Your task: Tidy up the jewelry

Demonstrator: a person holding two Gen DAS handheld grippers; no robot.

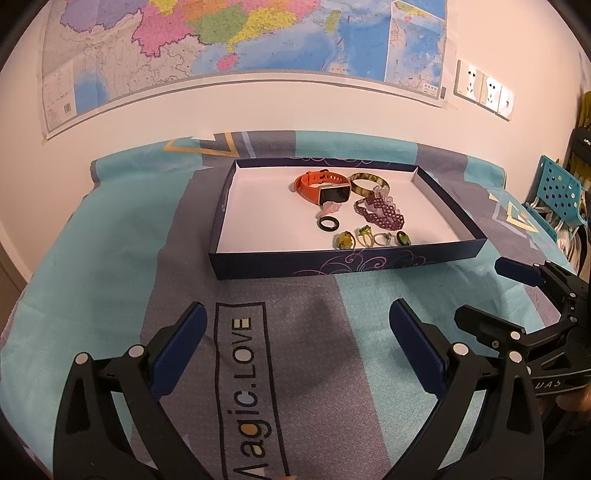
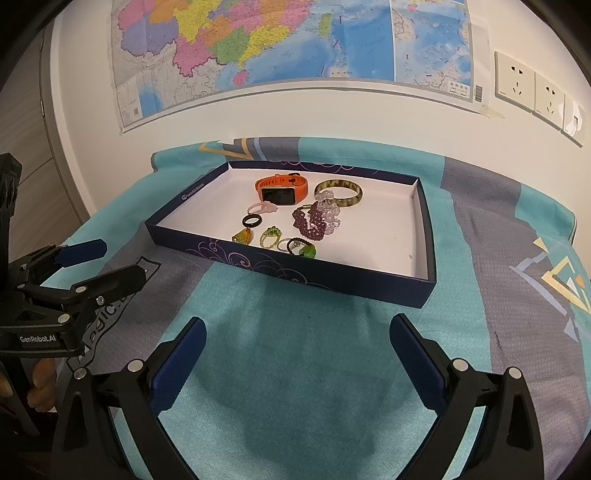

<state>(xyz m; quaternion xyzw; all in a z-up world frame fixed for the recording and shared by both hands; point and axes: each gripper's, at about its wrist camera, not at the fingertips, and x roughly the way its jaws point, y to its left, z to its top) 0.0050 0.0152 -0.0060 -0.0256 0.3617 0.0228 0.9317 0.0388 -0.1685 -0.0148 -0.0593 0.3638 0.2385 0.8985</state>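
Note:
A dark blue tray (image 1: 295,264) (image 2: 332,277) with a white floor lies on the bedspread ahead of both grippers. In it are an orange smartwatch (image 1: 321,184) (image 2: 280,188), a mottled bangle (image 1: 369,182) (image 2: 340,192), a purple bead bracelet (image 1: 380,214) (image 2: 308,223), a black ring (image 1: 328,223) (image 2: 252,220) and a row of several stone rings (image 1: 369,238) (image 2: 273,238). My left gripper (image 1: 297,314) (image 2: 123,258) is open over the cloth, short of the tray's front wall. My right gripper (image 2: 298,326) (image 1: 480,291) is also open, beside it, holding nothing.
A teal and grey bedspread (image 1: 110,280) with printed lettering covers the surface, against a white wall carrying a map (image 1: 240,33) and sockets (image 2: 532,86). A teal perforated basket (image 1: 554,192) stands off the right edge. A person's fingers (image 2: 40,384) hold the left gripper's handle.

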